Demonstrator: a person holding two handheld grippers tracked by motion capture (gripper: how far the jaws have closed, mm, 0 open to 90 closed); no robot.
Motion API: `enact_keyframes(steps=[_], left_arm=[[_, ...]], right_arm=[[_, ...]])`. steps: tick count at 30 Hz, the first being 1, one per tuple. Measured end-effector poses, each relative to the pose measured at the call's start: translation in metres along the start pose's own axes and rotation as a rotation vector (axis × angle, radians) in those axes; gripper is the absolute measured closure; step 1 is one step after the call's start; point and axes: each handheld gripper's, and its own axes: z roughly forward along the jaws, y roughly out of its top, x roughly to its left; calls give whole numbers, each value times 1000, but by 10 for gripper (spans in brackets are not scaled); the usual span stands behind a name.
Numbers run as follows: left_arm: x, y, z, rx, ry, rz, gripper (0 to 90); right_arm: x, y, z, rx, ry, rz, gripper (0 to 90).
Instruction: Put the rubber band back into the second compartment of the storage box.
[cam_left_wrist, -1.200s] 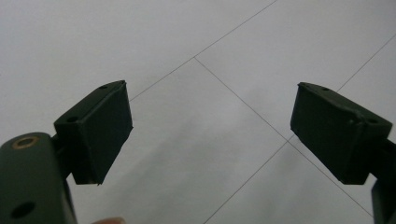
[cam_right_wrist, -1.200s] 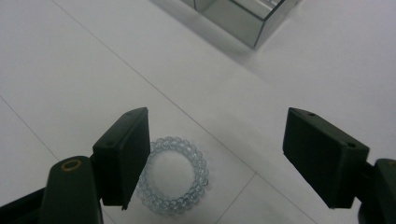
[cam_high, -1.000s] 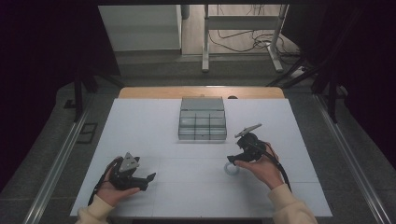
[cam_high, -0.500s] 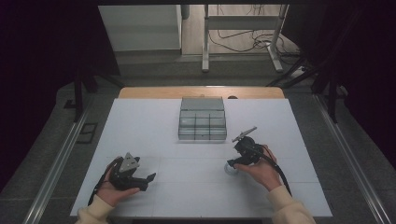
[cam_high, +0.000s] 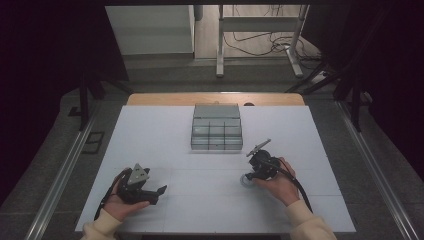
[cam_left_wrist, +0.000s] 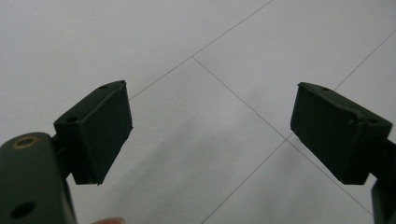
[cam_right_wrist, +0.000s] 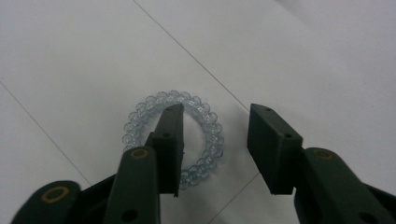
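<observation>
Bracelet: a ring of clear pale-blue beads (cam_right_wrist: 173, 139) lies flat on the white table (cam_high: 200, 200), on the near right part of it, right of centre; in the high view it is a small pale ring (cam_high: 246, 180) at the tip of the right gripper.
Bracelet and jaws: in the right gripper view one jaw stands inside the ring and the other outside it, so the ring's right side lies between the two; neither pad presses on the beads as far as this view shows, though the left jaw covers part of the ring, so contact there is hard to judge.
Right gripper: (cam_right_wrist: 217, 142) held in the person's right hand (cam_high: 277, 182), pointing down at the bracelet; its jaws have just been closing and stand part-way apart, not yet gripping the beads.
Left gripper: (cam_left_wrist: 210, 133) held in the left hand (cam_high: 120, 202) at the near left of the table, well apart from the bracelet; its jaws are spread wide with only bare table between them.
Organiser: a grey box with small compartments (cam_high: 216, 128) stands at the far middle of the table, well apart from both grippers.
Table edge: a wooden strip (cam_high: 165, 98) runs along the far side.
</observation>
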Motion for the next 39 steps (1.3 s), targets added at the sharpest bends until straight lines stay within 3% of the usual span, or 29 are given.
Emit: enact_keyframes(steps=[19,30,39], left_arm=[[0,0,0,0,-1,1,132],[0,0,0,-2,1,3,132],[0,0,0,-2,1,3,132]], right_arm=[[1,-1,1,14,17,-22,773],[1,-1,0,14,11,-30,803],[1,-1,-8,-31,20,-20,805]])
